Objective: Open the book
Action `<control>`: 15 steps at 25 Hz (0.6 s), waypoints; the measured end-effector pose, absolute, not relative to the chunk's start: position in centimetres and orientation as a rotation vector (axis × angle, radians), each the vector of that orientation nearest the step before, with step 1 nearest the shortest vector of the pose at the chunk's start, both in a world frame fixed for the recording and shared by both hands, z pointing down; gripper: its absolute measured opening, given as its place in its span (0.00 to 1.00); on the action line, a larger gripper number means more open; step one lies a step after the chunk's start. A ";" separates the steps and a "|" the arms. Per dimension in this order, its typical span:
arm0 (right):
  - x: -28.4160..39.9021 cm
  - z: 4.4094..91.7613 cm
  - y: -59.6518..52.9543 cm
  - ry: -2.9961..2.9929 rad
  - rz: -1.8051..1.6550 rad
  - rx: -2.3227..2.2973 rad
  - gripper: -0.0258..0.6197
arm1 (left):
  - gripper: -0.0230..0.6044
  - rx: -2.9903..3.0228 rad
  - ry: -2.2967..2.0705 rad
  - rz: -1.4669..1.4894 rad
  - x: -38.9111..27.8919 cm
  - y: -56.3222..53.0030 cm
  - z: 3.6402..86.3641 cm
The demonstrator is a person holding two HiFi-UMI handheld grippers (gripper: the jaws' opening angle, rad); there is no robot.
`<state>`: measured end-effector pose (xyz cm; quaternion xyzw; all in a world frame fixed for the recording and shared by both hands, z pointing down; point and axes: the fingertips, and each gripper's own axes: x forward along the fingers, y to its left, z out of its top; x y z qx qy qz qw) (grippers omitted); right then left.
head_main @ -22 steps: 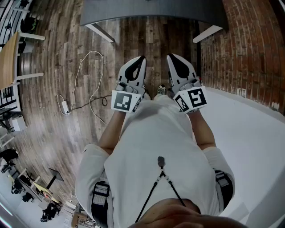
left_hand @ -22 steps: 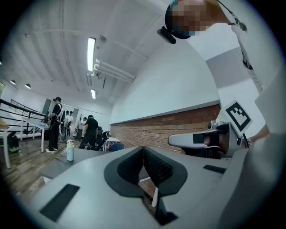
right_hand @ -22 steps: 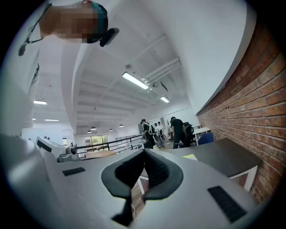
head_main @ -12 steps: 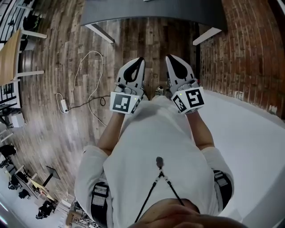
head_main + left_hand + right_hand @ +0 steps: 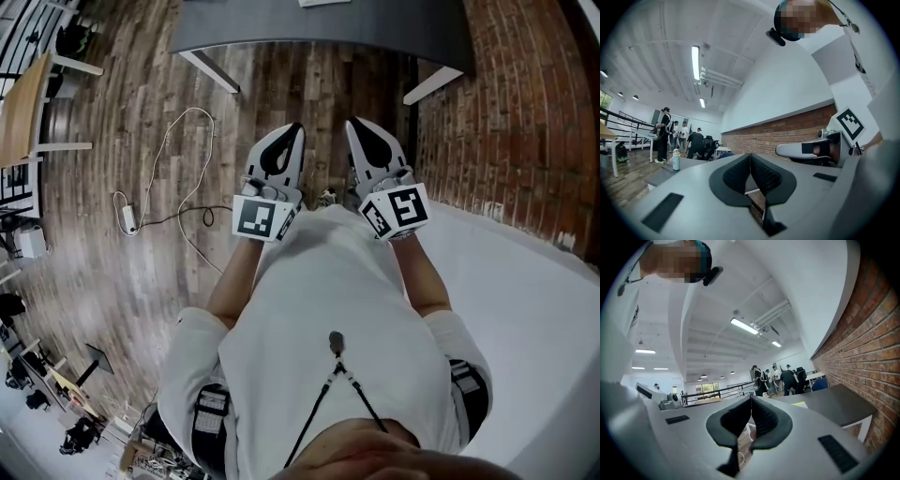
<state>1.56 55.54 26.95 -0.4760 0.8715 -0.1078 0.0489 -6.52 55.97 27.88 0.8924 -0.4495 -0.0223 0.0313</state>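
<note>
Both closed, empty: left hand-held gripper (image 5: 297, 129), right hand-held gripper (image 5: 353, 125), over wood floor (image 5: 112, 103).

Bright, ceiling strip lights (image 5: 695, 62), sharp, fisheye-bent edges

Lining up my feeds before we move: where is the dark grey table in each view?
Head view: dark grey table along the top edge, centre.
Left gripper view: table low left, a bottle standing on it.
Right gripper view: table right of centre.
Shared landmark: brick wall, right of the table in all three.
</note>
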 end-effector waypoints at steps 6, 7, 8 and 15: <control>3.2 27.2 56.2 2.678 -0.365 -1.393 0.10 | 0.07 2.727 -1.405 -0.076 -4.6 57.2 28.3; 3.3 27.1 56.1 2.680 -0.377 -1.390 0.10 | 0.07 2.725 -1.405 -0.072 -4.4 57.3 28.2; 3.4 27.0 56.0 2.681 -0.383 -1.388 0.10 | 0.07 2.725 -1.407 -0.069 -4.4 57.3 28.2; 4.4 26.4 55.2 2.655 -0.375 -1.384 0.10 | 0.07 2.724 -1.426 -0.085 -4.2 55.7 27.8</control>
